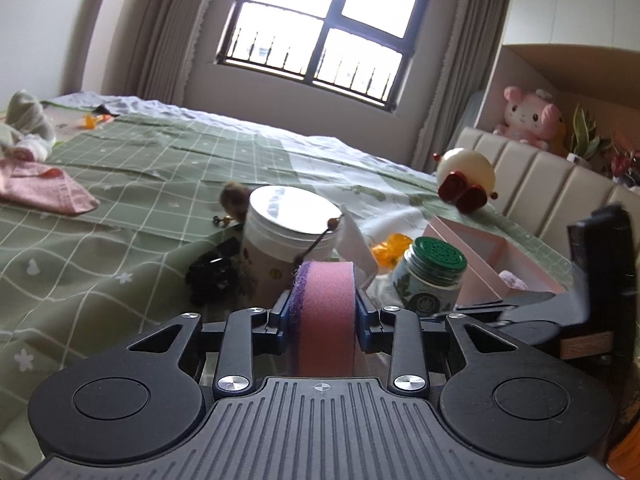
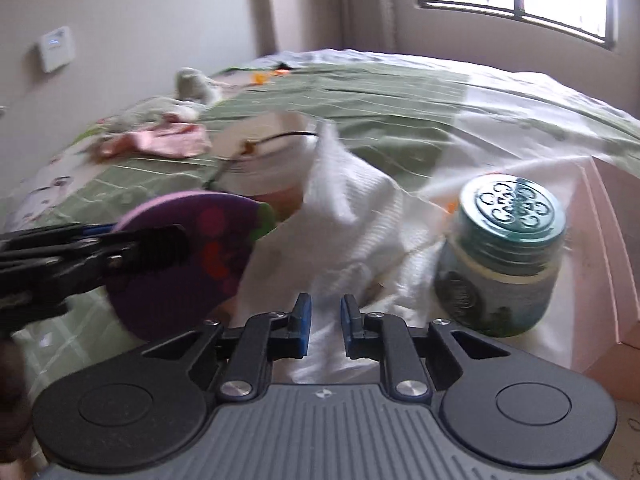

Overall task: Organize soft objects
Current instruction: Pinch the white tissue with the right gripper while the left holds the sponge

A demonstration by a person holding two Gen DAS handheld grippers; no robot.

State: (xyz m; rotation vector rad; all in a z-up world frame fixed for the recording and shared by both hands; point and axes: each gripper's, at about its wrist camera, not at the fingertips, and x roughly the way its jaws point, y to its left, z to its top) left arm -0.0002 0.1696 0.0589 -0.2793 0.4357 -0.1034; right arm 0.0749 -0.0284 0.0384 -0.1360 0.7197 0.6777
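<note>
While the left claw [image 1: 325, 312] presses its blue pads against both flat sides of a pink-and-purple sponge pad [image 1: 326, 316], that soft pad stands on edge between the fingers, above the near part of the bed [image 1: 120, 240]. From the right wrist view the same pad [image 2: 192, 256] shows as a purple disc with a pink rim and a green patch on its far edge, held at the left of the scene by the left claw [image 2: 160, 240].

The right claw [image 2: 325, 320] has its jaws narrowed to a small gap; a white cloth [image 2: 352, 232] lies just past and below the tips, and whether the pads pinch any of it cannot be told. The cloth is crumpled on the bed, with one peak rising toward the far side.

Just right of the cloth stands a glass jar with a green patterned lid [image 2: 508, 256]. Beyond the cloth sits a white tub with a flat lid [image 1: 292, 224], and a thin cord with beads [image 1: 320, 236] lies across its top. A pink box [image 1: 480, 256] is open at the right, beside the jar. A black hair clip [image 1: 216, 276] lies left of the tub. Far to the left, a pink cloth [image 1: 44, 188] rests on the green checked cover. A pink plush toy [image 1: 528, 116] sits on the shelf behind the headboard.
</note>
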